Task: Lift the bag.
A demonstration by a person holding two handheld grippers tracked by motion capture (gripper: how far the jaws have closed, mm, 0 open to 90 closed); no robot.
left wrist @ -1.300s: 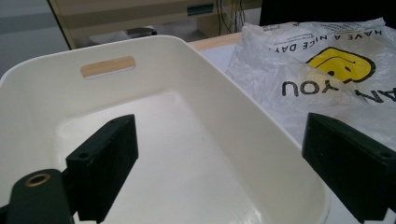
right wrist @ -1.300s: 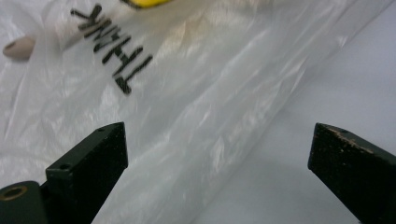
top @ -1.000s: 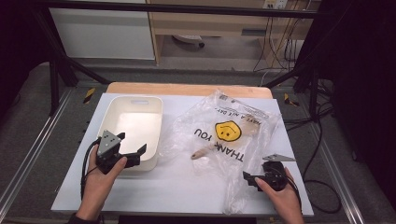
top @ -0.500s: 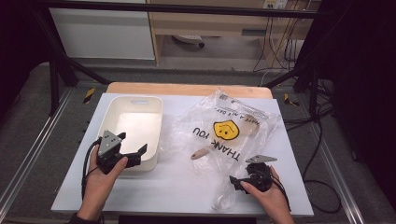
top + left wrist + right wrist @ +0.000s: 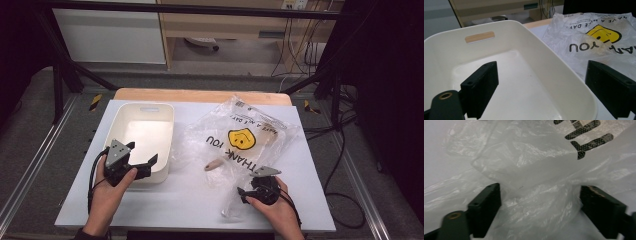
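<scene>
Nearest us, our right tool (image 5: 246,193) has just been closing, its jaws spread around the plastic bag's (image 5: 240,142) bunched near edge, not yet pinching. The film looks light, limp and slippery, so we should grip gathered folds. Our left tool (image 5: 142,161) gapes empty at the white bin (image 5: 141,108) beside the bag on the surface (image 5: 190,200).

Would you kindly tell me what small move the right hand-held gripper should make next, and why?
Probably finish closing. The right hand-held gripper has just been closing, and crumpled film of the plastic bag lies between its jaws, which are not yet pinching it.
</scene>
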